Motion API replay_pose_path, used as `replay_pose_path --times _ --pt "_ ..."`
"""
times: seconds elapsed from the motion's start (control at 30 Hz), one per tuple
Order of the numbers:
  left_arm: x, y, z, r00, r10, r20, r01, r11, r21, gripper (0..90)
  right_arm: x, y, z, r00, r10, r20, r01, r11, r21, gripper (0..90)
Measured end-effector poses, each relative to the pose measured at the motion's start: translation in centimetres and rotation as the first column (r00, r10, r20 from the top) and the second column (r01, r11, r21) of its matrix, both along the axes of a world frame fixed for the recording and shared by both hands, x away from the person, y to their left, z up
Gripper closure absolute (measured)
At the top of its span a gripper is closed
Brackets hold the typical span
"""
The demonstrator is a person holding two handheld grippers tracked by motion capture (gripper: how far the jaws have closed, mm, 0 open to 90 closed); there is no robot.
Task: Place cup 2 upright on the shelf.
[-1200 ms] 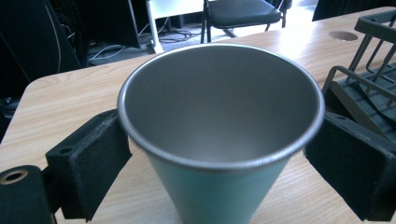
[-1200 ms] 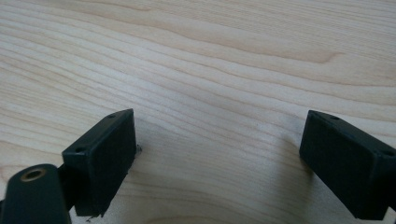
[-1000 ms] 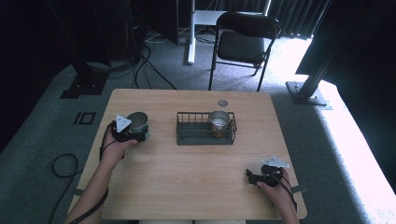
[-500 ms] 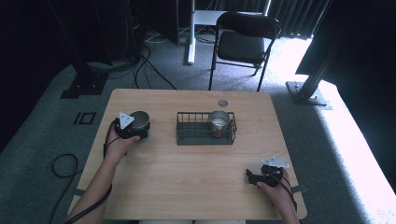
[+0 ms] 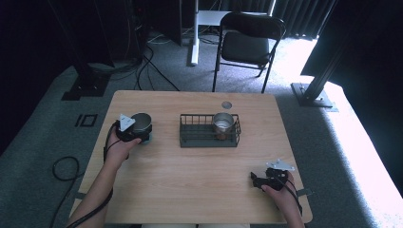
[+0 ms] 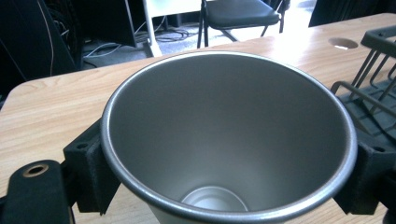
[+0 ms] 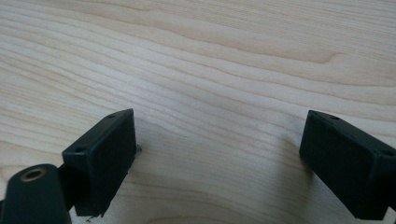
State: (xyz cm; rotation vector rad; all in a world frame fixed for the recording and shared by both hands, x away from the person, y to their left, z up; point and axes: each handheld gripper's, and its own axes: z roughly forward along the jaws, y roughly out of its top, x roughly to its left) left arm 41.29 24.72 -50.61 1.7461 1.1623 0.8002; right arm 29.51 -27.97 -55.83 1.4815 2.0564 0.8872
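Nearest the person, close to the desk's (image 5: 190, 190) front right corner, the right gripper (image 5: 259, 180) rests low over bare wood with its fingers (image 7: 100, 158) spread wide and nothing between them. It looks parked there, out of the way while the other hand works.

Farther in, toward the left edge of the desk, the left gripper (image 5: 138, 130) has its fingers (image 6: 88, 175) pinching a metal cup (image 6: 229, 135) from both sides just under the rim. The left gripper view looks straight down into the upright cup, which is empty. Holding it high on the wall and level probably keeps the mouth upward and the base free, so that it can be carried and set down without tipping. Whether the base touches the desk or hangs just above it cannot be told.

To the right of that cup, about mid-desk, stands a black wire basket (image 5: 195, 137), with a second metal cup (image 5: 222, 124) upright in its right part. The left part is open, which suggests that the gripped cup is meant to go there, beside the other.

Beyond the basket, near the far edge, a small round cable hole (image 5: 226, 104) sits in the wood.
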Motion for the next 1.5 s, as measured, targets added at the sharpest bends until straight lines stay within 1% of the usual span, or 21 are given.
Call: replay_pose_path --times 0.03,0.13,0.27,0.3,0.33,0.4,0.43,0.47,0.5,0.57,0.6,0.67,0.7,0.83,0.97,1.07,1.13,1.3,1.43,1.5 --pt "-0.1 0.1 0.3 1.0 0.001 0.003 -0.001 0.9999 -0.011 13.5 0.0 0.0 0.0 1.0 0.0 0.0 0.0 1.0 0.0 10.3" --pt "-0.2 0.1 0.6 1.0 0.002 0.003 -0.002 0.9999 -0.013 13.5 0.0 0.0 0.0 1.0 0.0 0.0 0.0 1.0 0.0 10.3" --pt "-0.6 0.3 1.6 1.0 -0.001 0.007 0.001 0.9999 -0.011 13.5 0.0 0.0 0.0 1.0 0.0 0.0 0.0 1.0 -0.001 10.3" --pt "-0.6 0.3 1.6 1.0 -0.001 0.007 0.001 0.9999 -0.011 13.5 0.0 0.0 0.0 1.0 0.0 0.0 0.0 1.0 -0.001 10.3" --pt "-0.7 0.2 2.1 0.9999 -0.004 0.012 0.004 0.9999 -0.017 13.5 0.0 0.0 0.0 1.0 0.0 0.0 0.0 1.0 -0.001 10.3" --pt "-0.7 0.2 2.2 0.9999 -0.005 0.011 0.006 0.9998 -0.018 13.5 0.0 0.0 0.0 1.0 0.0 0.0 0.0 1.0 0.0 10.3" --pt "-0.9 0.1 2.7 0.9998 -0.009 0.018 0.01 0.9998 -0.018 13.5 0.0 0.0 0.0 1.0 0.0 0.0 0.0 1.0 -0.001 10.3" --pt "-0.9 0.1 2.7 0.9998 -0.009 0.018 0.01 0.9998 -0.018 13.5 0.0 0.0 0.0 1.0 0.001 0.0 -0.001 1.0 -0.001 10.3" --pt "-0.9 0.0 3.2 0.9995 -0.008 0.029 0.009 0.9997 -0.023 13.5 0.0 0.0 0.0 1.0 0.001 0.0 -0.001 1.0 -0.001 10.3" --pt "-0.9 -0.1 3.7 0.9995 -0.007 0.03 0.007 0.9996 -0.028 13.5 0.0 0.0 0.0 1.0 0.001 0.0 -0.001 1.0 -0.001 10.3" --pt "-1.0 -0.2 4.0 0.9993 -0.013 0.034 0.014 0.9995 -0.029 13.5 0.0 0.0 0.0 1.0 0.001 0.0 -0.001 1.0 -0.001 10.3" --pt "-1.0 -0.3 4.2 0.9992 -0.017 0.036 0.018 0.9994 -0.03 13.5 0.0 0.0 0.0 1.0 0.001 0.0 -0.001 1.0 -0.001 10.3" --pt "-1.1 -0.5 4.6 0.9987 -0.019 0.047 0.021 0.9991 -0.036 13.5 0.0 0.0 0.0 1.0 0.001 0.0 -0.001 1.0 -0.001 10.3" --pt "-1.3 -1.0 5.7 0.9978 -0.029 0.059 0.032 0.9984 -0.046 13.5 0.0 0.0 0.0 1.0 0.0 0.0 0.0 1.0 0.0 10.3" --pt "-1.4 -1.6 6.8 0.9957 -0.052 0.077 0.055 0.9977 -0.038 13.5 0.0 0.0 0.0 1.0 0.0 0.0 0.0 1.0 0.0 10.3" --pt "-1.5 -2.1 7.6 0.994 -0.07 0.084 0.074 0.9963 -0.044 13.5 0.0 0.0 0.0 1.0 0.0 0.0 0.0 1.0 0.0 10.3" --pt "-1.4 -2.6 8.1 0.9931 -0.082 0.085 0.085 0.9957 -0.038 13.5 0.0 0.0 0.0 1.0 0.0 -0.001 0.0 1.0 0.0 10.3" --pt "-1.2 -3.8 9.4 0.9891 -0.115 0.092 0.119 0.9919 -0.045 13.5 0.0 0.0 0.0 1.0 0.0 0.0 0.0 1.0 0.0 10.3" --pt "-1.1 -4.9 10.6 0.9839 -0.141 0.11 0.146 0.9885 -0.038 13.5 0.0 0.0 0.0 1.0 0.0 0.0 0.0 1.0 0.0 10.3" --pt "-1.1 -5.4 11.1 0.9815 -0.151 0.118 0.157 0.9867 -0.043 13.5 0.0 0.0 0.0 1.0 0.0 0.0 0.0 1.0 0.0 10.3"
